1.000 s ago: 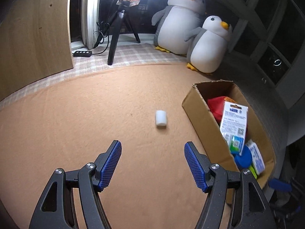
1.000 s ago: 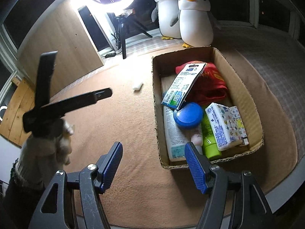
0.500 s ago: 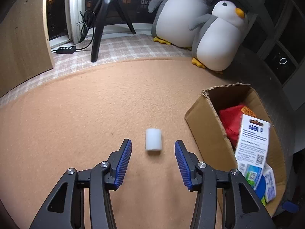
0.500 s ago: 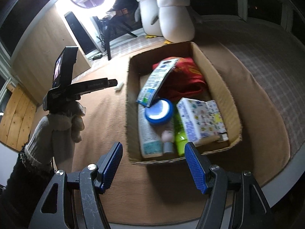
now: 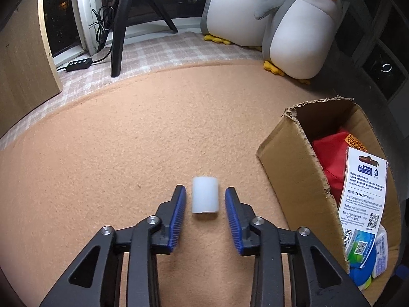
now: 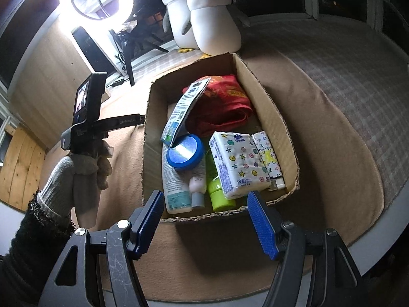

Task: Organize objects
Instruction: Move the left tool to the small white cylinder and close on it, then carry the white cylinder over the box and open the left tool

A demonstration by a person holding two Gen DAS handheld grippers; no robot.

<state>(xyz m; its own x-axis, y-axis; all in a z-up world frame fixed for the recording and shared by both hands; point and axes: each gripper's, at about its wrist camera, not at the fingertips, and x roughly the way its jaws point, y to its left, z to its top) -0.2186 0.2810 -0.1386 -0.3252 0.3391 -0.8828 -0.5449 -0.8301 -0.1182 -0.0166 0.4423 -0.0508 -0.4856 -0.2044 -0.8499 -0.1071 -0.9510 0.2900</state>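
The left gripper (image 5: 205,211) is holding its fingers apart around the white cylinder (image 5: 205,195), not touching it, at 9 o'clock from the cardboard box (image 5: 291,168), and an uneven squeeze could roll it away, while the right gripper (image 6: 204,220) is hovering with fingers wide apart.

The left-wrist view's right edge cuts off the cardboard box (image 5: 288,168). In the right-wrist view, the card (image 6: 182,107) and blue lid (image 6: 185,152) hide part of the white tube (image 6: 176,186).
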